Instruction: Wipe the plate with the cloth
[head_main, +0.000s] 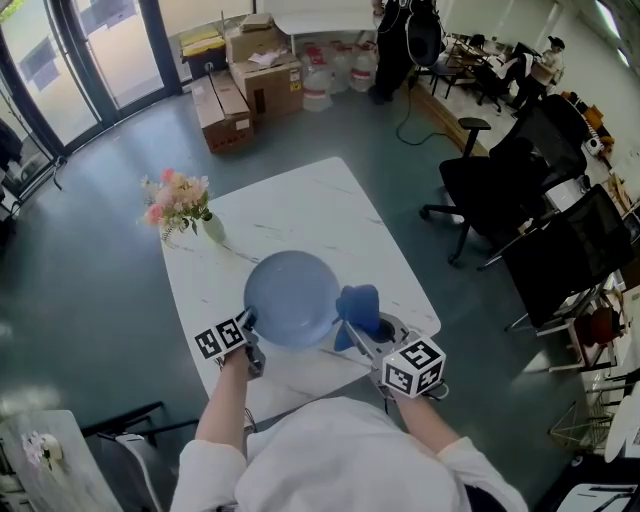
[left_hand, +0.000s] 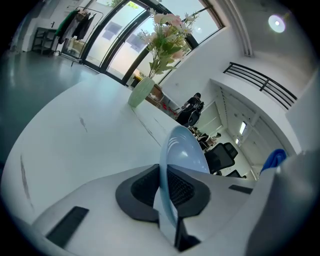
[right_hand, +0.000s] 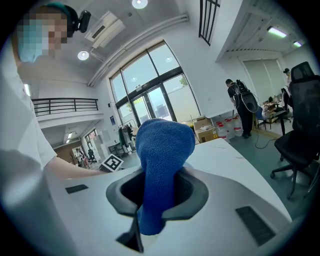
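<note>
A white table (head_main: 310, 210) fills the middle of the head view. Over its near half sits the pale blue plate (head_main: 292, 298), tilted, its near-left rim pinched between the closed jaws of the left gripper (head_main: 247, 320); whether its far edge touches the table cannot be told. Just right of the plate, the right gripper (head_main: 347, 328) is clamped on the blue cloth (head_main: 358, 308), which stands bunched above its jaws, beside the plate's right rim. A vase of pink flowers (head_main: 182, 205) stands at the table's far-left corner.
</note>
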